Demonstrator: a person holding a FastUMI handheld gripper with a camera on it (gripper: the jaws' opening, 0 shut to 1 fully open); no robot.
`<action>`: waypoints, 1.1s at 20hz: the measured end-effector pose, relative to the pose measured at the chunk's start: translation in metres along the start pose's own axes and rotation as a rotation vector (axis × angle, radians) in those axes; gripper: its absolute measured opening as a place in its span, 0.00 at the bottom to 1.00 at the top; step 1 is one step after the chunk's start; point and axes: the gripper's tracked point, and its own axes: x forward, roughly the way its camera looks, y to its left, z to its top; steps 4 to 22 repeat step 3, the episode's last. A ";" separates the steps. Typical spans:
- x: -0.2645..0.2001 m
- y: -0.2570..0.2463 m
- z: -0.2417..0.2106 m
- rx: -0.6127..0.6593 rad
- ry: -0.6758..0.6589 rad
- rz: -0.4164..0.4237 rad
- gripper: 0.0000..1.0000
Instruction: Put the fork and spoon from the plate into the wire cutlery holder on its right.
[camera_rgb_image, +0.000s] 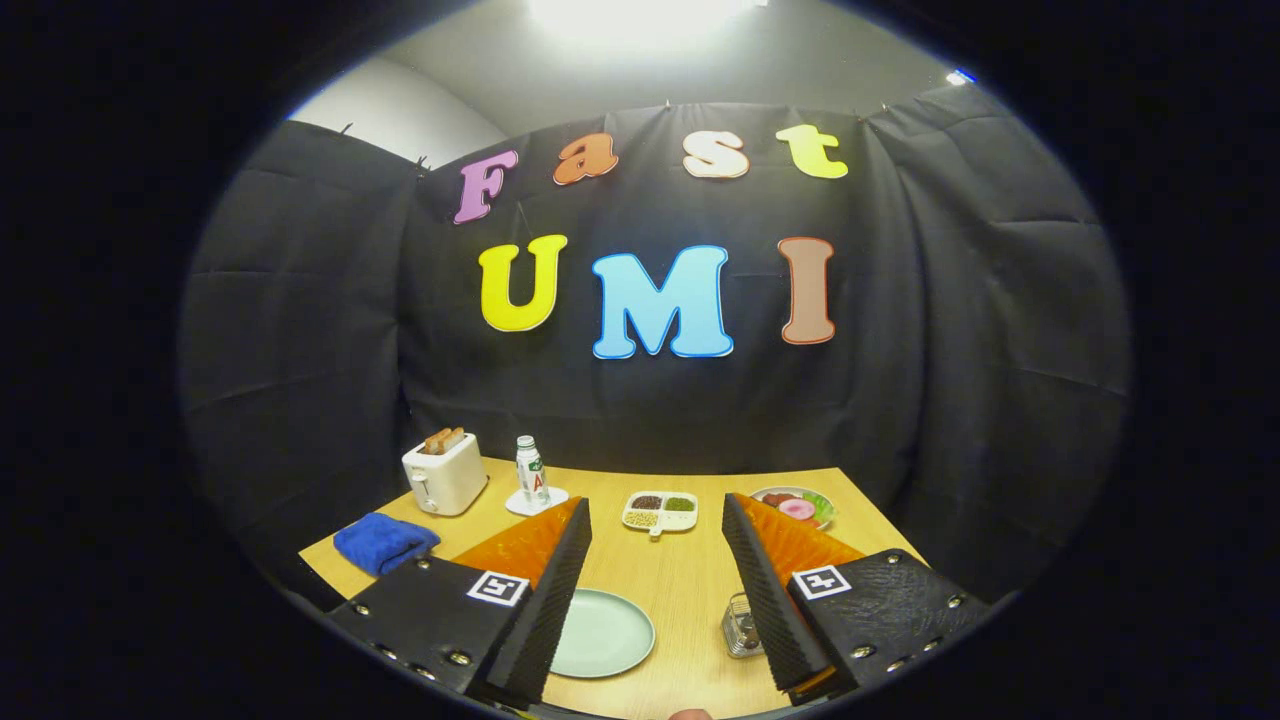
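Observation:
A pale green plate (603, 632) lies on the wooden table (680, 570), low between my fingers and partly behind the left finger (540, 590). Its visible surface is bare. The wire cutlery holder (741, 626) stands to the plate's right, half hidden by the right finger (770, 590); I cannot make out what is in it. My gripper (657, 512) is open, held above the table, with nothing between its fingers.
At the back of the table stand a white toaster (444, 474) with bread, a small bottle (531, 470) on a coaster, a divided dish (660, 511) of grains and a plate of food (797, 507). A blue cloth (384, 541) lies at the left.

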 end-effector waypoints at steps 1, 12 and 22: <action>0.001 0.003 -0.006 0.000 0.017 0.007 0.81; 0.002 0.006 -0.008 -0.040 0.019 0.018 0.81; 0.002 0.006 -0.008 -0.040 0.019 0.018 0.81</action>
